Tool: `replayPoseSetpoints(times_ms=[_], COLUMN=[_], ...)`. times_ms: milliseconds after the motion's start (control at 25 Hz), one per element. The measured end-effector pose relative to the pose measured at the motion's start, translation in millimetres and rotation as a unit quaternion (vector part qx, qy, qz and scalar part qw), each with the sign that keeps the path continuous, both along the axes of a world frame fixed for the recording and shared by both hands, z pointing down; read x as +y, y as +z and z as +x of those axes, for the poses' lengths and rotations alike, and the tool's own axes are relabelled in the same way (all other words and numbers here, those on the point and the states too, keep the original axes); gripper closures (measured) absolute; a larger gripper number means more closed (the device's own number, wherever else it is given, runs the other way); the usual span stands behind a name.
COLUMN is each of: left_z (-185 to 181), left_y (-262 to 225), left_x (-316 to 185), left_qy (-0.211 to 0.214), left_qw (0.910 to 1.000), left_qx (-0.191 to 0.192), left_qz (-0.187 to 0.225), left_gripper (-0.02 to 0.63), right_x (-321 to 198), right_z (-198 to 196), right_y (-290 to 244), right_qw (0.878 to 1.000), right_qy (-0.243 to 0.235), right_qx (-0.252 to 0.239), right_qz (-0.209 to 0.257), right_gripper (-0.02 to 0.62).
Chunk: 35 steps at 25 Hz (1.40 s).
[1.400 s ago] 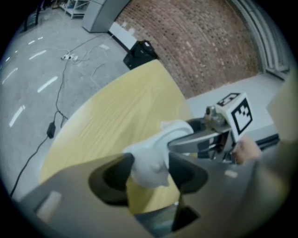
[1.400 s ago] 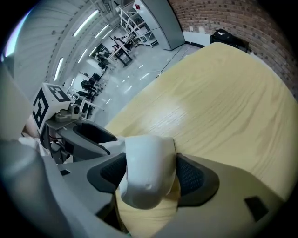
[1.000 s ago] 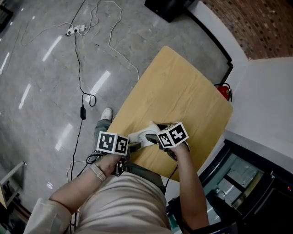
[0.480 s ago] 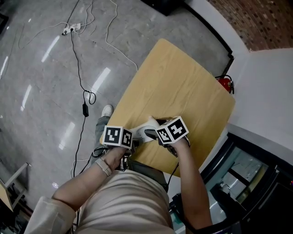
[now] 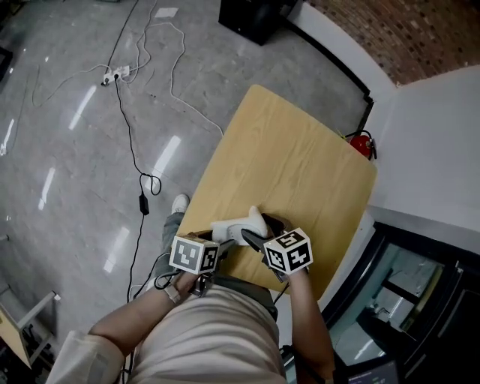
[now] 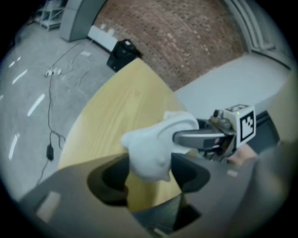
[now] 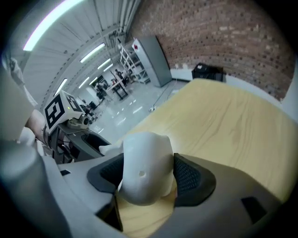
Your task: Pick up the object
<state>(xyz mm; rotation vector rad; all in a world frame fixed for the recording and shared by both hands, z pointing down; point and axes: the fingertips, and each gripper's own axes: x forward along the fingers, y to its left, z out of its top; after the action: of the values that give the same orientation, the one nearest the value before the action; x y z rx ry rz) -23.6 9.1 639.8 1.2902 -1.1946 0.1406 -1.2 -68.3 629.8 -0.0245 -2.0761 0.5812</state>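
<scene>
A white, smooth, lumpy object (image 5: 238, 226) hangs over the near end of the wooden table (image 5: 292, 157). Both grippers hold it. My left gripper (image 5: 219, 244) is shut on one end of the white object (image 6: 151, 148), its dark pads pressing both sides. My right gripper (image 5: 255, 236) is shut on the other end of the white object (image 7: 144, 169), which fills the gap between its ribbed pads. In the left gripper view the right gripper (image 6: 186, 137) reaches in from the right. The left gripper (image 7: 100, 149) shows at the left of the right gripper view.
The tabletop beyond the object is bare wood. Cables and a power strip (image 5: 120, 71) lie on the grey floor to the left. A red fire extinguisher (image 5: 362, 146) stands by the white wall at the table's far right corner. A black box (image 5: 251, 15) sits beyond the table.
Both grippers, still shut on the white object, have drawn back toward the person and the near table edge. The head view has shifted, showing more of the table's far end.
</scene>
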Motion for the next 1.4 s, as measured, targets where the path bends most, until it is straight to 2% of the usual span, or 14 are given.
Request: replayPoseSetpoints(times_ms=[120,200,240,280,360,480,560,640,680,800,960,1040,1120,1400], left_z=[-25,-44,-54,-64,-85,-112,-121,-121,-118,-104,-84,-75,-62,-16], left_y=[-45,-87,-110,-135,-185,-254,-293,-318,-327,-346,-371,-386,-399,-410], left_x=[-23,-44,-55,-65,-83,-101,-103,-101,-100,-98,-91,-90,-89,-93], left_qy=[0.050,0.085,0.102,0.118,0.145,0.174,0.196,0.220,0.229,0.243,0.255,0.256,0.253,0.247], left_qw=[0.9917,0.9735,0.9599,0.9429,0.8982,0.8170,0.7641,0.7236,0.7110,0.6854,0.6399,0.6244,0.6187,0.6166], left_qx=[-0.077,-0.140,-0.171,-0.203,-0.270,-0.351,-0.387,-0.410,-0.417,-0.429,-0.454,-0.469,-0.477,-0.489], left_qz=[0.090,0.160,0.197,0.236,0.315,0.423,0.477,0.510,0.518,0.536,0.565,0.570,0.570,0.566], left_gripper=[0.327,0.327,0.327,0.327,0.327,0.327,0.327,0.327,0.327,0.327,0.328,0.328,0.328,0.331], right_x=[-18,-34,-41,-47,-58,-59,-51,-43,-41,-35,-23,-22,-25,-30], right_z=[-17,-29,-35,-41,-55,-74,-79,-75,-70,-54,-35,-26,-12,39], right_y=[-54,-100,-125,-151,-206,-279,-315,-336,-342,-355,-378,-391,-400,-410], right_qw=[0.991,0.975,0.964,0.950,0.913,0.845,0.806,0.779,0.768,0.743,0.706,0.694,0.690,0.678], right_qy=[0.050,0.083,0.097,0.112,0.141,0.189,0.215,0.235,0.245,0.272,0.279,0.278,0.283,0.289], right_qx=[-0.088,-0.140,-0.166,-0.193,-0.244,-0.299,-0.315,-0.323,-0.328,-0.341,-0.359,-0.373,-0.387,-0.400], right_qz=[0.087,0.150,0.184,0.220,0.296,0.402,0.453,0.483,0.492,0.508,0.544,0.549,0.542,0.545], right_gripper=[0.273,0.273,0.273,0.273,0.273,0.273,0.273,0.273,0.273,0.273,0.273,0.273,0.273,0.273])
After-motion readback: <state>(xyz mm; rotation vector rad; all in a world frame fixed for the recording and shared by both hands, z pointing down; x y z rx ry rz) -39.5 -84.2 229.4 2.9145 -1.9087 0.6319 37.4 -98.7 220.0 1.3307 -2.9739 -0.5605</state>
